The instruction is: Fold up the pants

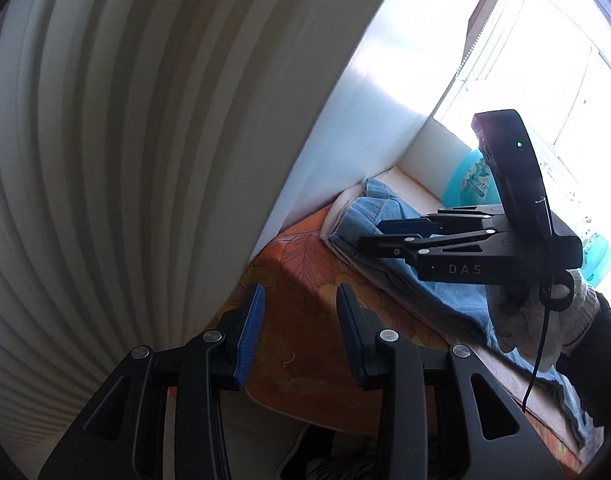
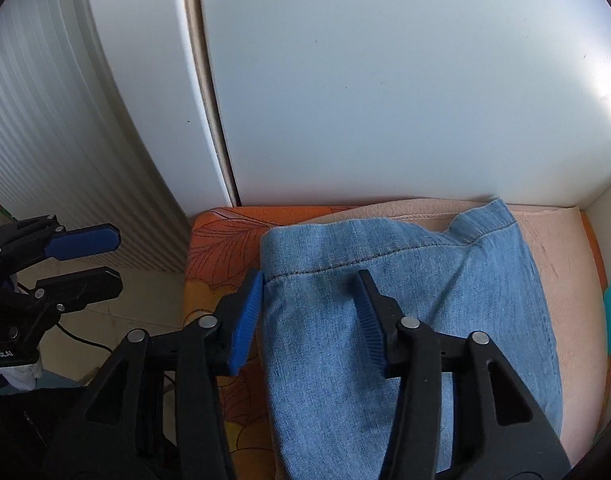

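Observation:
Light blue denim pants (image 2: 409,332) lie flat on a pink cloth over an orange floral cover (image 2: 221,236). My right gripper (image 2: 311,296) is open just above the pants near their hemmed end, its left pad at the fabric's left edge, holding nothing. My left gripper (image 1: 301,308) is open and empty, off the left side of the surface over its orange edge (image 1: 305,272). In the left wrist view the pants (image 1: 385,216) lie beyond, with the right gripper (image 1: 381,236) above them. The left gripper also shows at the left of the right wrist view (image 2: 85,260).
A white wall (image 2: 385,80) stands right behind the surface, and a ribbed white panel (image 1: 105,120) is at the left. A bright window (image 1: 545,60) and a turquoise plastic container (image 1: 471,184) are at the right. Floor with a cable (image 2: 81,340) lies below left.

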